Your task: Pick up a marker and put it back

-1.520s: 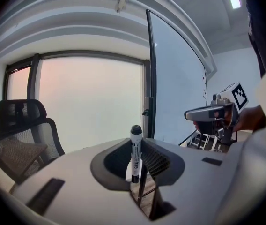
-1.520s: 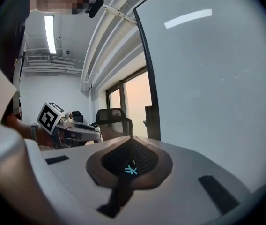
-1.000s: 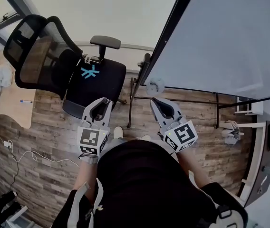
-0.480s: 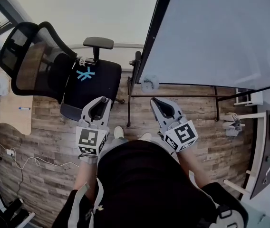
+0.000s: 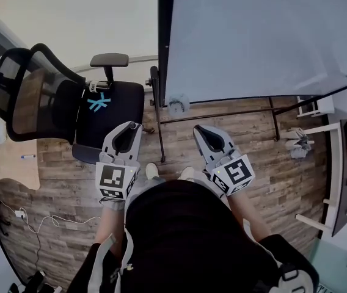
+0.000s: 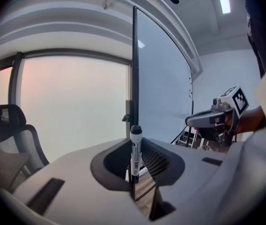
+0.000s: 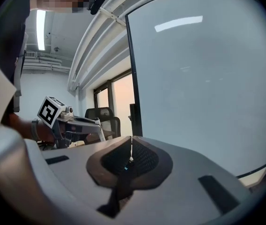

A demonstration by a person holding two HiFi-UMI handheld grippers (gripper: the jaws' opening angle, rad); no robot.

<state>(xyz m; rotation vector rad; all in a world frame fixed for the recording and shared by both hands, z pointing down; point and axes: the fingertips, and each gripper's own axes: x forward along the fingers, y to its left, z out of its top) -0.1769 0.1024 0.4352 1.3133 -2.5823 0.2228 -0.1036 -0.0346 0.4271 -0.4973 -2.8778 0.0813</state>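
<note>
A white marker with a black cap stands upright between the jaws of my left gripper, which is shut on it. In the head view the left gripper is held in front of my body, over the wooden floor, and the marker itself does not show there. My right gripper is held beside it at the same height. Its jaws are shut together with nothing between them. A large whiteboard stands just ahead of both grippers.
A black mesh office chair stands ahead on the left. A wooden desk with a small marker lies at the far left. The whiteboard's stand legs reach the floor between the grippers. White furniture is on the right.
The head view has swung right: the whiteboard and chair have slid leftward in the picture. Both grippers keep their place before my body, the left still shut on the marker.
</note>
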